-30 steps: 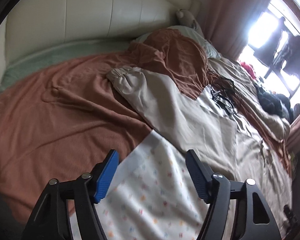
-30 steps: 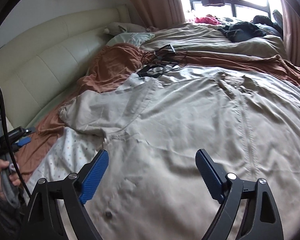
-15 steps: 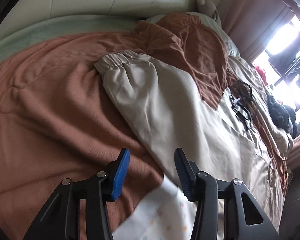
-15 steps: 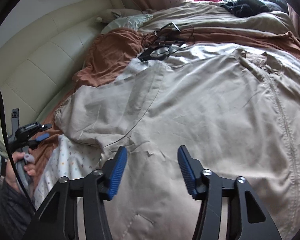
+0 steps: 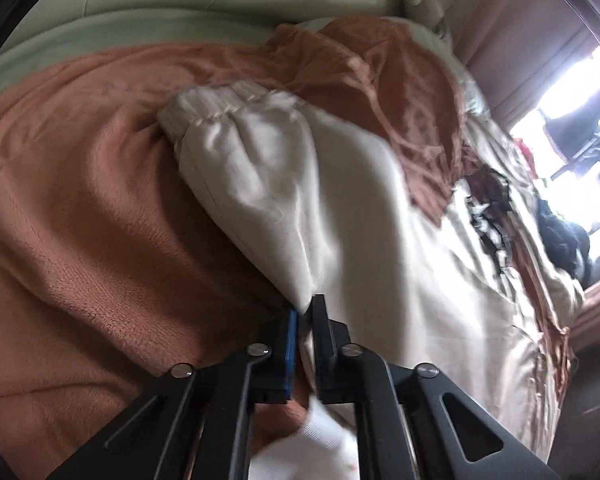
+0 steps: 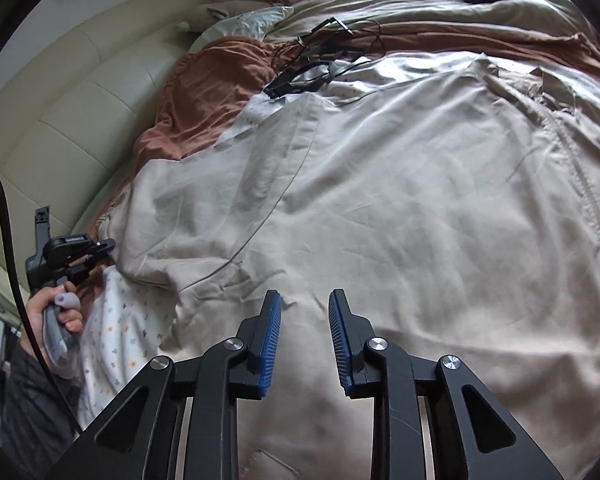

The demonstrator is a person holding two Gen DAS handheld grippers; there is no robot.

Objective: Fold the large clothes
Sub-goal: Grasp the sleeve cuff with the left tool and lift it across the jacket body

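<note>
The left wrist view is smeared with motion blur, so the beige jacket point(image 5: 284, 184) beyond the left gripper point(image 5: 305, 314) shows only soft folds. Past its fingertips to the right, a dark tangle point(image 5: 488, 208) is too blurred to name. The jacket's lower hem runs out of frame beneath the right gripper point(image 6: 303, 300), and its far side is cut off at the right edge. The person's hand point(image 6: 56, 312) left of that gripper is half hidden by a handle.
</note>
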